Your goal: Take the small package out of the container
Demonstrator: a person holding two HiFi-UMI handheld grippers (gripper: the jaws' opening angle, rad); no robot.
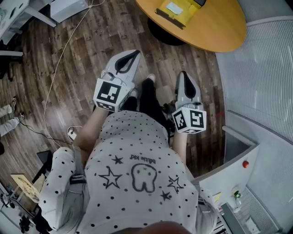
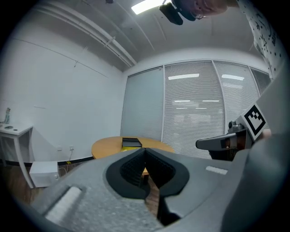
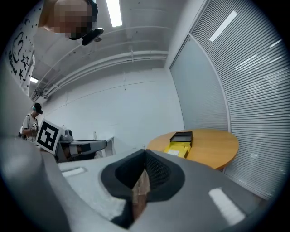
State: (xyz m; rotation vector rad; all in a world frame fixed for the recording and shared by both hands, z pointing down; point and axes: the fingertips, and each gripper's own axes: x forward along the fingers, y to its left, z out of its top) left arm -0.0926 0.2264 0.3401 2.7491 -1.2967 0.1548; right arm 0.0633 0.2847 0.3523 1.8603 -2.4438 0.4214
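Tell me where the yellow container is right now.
In the head view the yellow container lies at the top edge, on the round wooden table, well ahead of the left gripper and the right gripper.

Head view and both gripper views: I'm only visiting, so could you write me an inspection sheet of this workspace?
Surface: round wooden table, ahead of the person.
Job's things: yellow container on the table, a black part at its far end; a pale patch inside may be the package, cannot tell.
Clutter: white box on the floor.
Grippers: left gripper and right gripper both shut, empty, short of the table.
Cables: white cable across the floor.
Surroundings: wood floor, blinds, another person in the room.
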